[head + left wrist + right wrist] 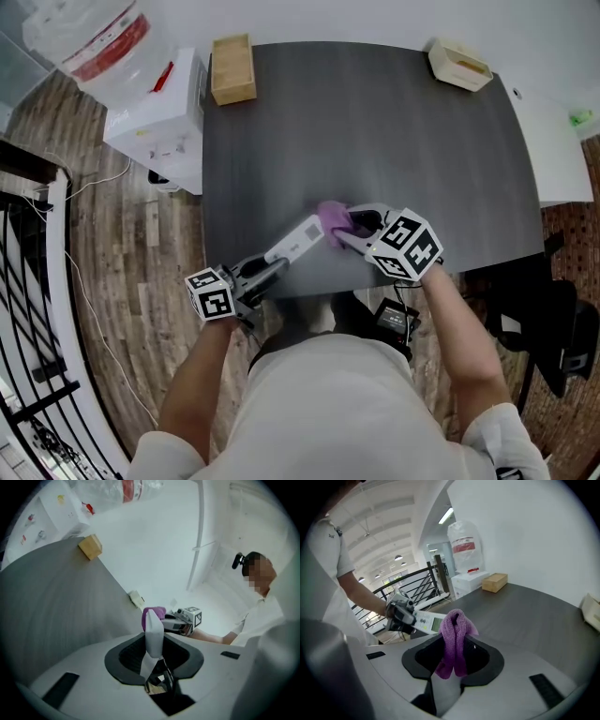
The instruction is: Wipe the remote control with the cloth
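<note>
If I press too hard with the cloth (333,220), the remote control (298,239) could lever out of my left claw (270,264), which pinches only its near end, and drop past the counter (375,122) edge. My right claw (345,234) clamps the bunched cloth, which meets the remote's far end, raised over the counter's near edge

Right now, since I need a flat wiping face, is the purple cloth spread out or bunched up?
Bunched up: the cloth is folded into a thick wad pinched in the right gripper.
</note>
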### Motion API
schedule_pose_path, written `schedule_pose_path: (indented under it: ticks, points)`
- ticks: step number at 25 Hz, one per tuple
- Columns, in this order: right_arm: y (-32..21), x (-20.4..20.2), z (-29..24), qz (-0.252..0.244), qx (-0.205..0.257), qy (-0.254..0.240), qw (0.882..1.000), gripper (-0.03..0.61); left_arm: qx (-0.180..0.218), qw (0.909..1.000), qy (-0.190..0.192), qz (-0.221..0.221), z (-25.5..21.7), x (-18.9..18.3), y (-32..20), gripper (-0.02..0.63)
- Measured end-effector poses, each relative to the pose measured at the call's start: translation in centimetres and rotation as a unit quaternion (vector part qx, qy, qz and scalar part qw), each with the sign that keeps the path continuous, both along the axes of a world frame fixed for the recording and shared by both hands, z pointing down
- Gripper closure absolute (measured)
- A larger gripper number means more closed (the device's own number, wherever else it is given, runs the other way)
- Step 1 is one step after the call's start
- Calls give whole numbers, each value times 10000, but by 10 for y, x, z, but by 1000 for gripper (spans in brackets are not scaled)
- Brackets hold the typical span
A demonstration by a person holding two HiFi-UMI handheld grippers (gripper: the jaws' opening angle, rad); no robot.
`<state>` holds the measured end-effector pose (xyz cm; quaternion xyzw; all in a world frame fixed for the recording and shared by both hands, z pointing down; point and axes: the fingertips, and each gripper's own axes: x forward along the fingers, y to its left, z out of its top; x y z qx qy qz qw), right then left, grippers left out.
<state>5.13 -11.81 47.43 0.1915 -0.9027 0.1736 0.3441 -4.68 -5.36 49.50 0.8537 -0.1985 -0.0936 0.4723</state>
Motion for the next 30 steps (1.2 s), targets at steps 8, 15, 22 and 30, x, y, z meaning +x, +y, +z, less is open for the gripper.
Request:
schedule_pose_path:
  ticks: [8,15,22,30]
  points:
    - [42,15,40,-535,-371,751,9951,457,-116,9996,-241,-91,11,-5,-3,515]
    - [76,27,84,-462,-784,1447,9853,457,-1049,9867,-179,-1232,42,-20,-29,515]
    - [50,1,113,1075,-991,1344,9801,457,-1666,9788,-931,-751,78,22,-7,515]
    - [35,1,115,1248,-902,1427,9777,457,-1252,9601,-2253,1087,94,40,50,466]
